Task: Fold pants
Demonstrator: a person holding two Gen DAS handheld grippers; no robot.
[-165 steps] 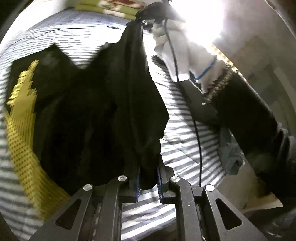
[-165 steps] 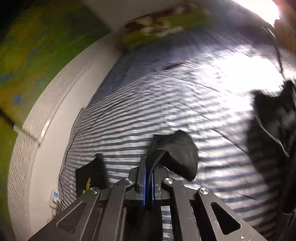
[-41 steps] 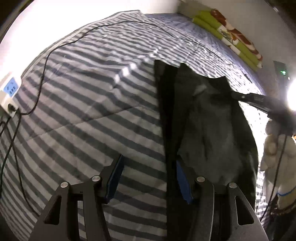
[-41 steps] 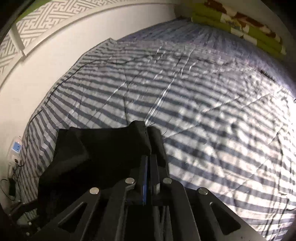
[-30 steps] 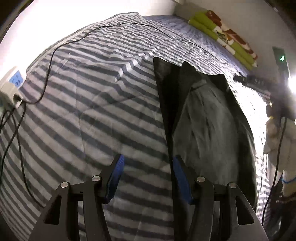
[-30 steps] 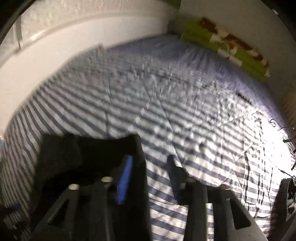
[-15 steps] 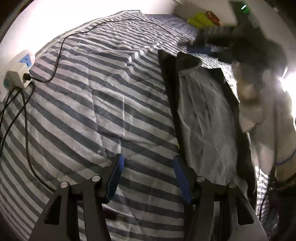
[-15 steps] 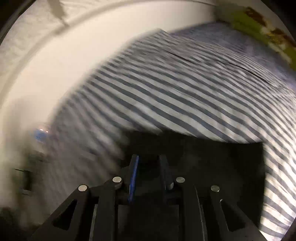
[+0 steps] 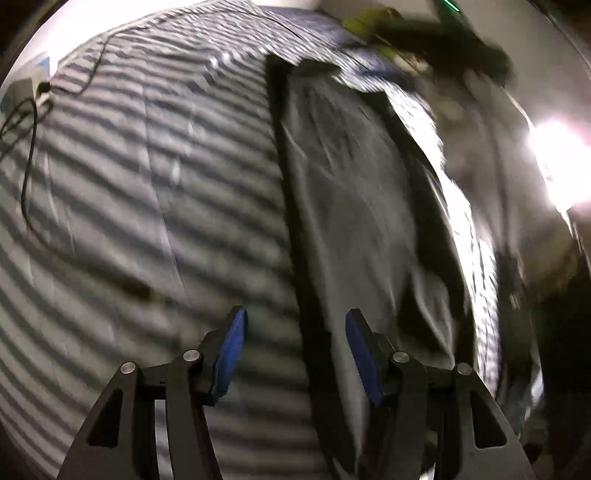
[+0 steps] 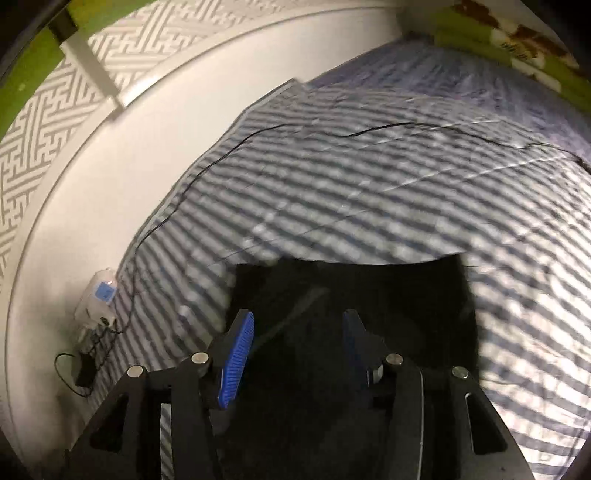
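The black pants [image 9: 351, 192] lie flat in a long strip on the striped bed cover [image 9: 147, 177], running from near to far in the left wrist view. My left gripper [image 9: 293, 338] hangs open above the pants' left edge, nothing between its blue pads. In the right wrist view the pants [image 10: 369, 295] spread dark beneath my right gripper [image 10: 297, 332], whose jaws are opening above the cloth without pressing on it. At the top right of the left wrist view the other hand and its gripper appear as a dark blur [image 9: 443, 33].
A white power strip [image 10: 98, 299] with black cables lies at the bed's left edge by the white headboard [image 10: 110, 155]. A thin black cable [image 10: 369, 131] crosses the cover. Green patterned bedding [image 10: 517, 40] lies folded at the far end. A bright lamp [image 9: 561, 162] glares on the right.
My right gripper let go of the pants and its jaws spread while it swung over the cloth. My left gripper stayed open and slid along the pants' left edge.
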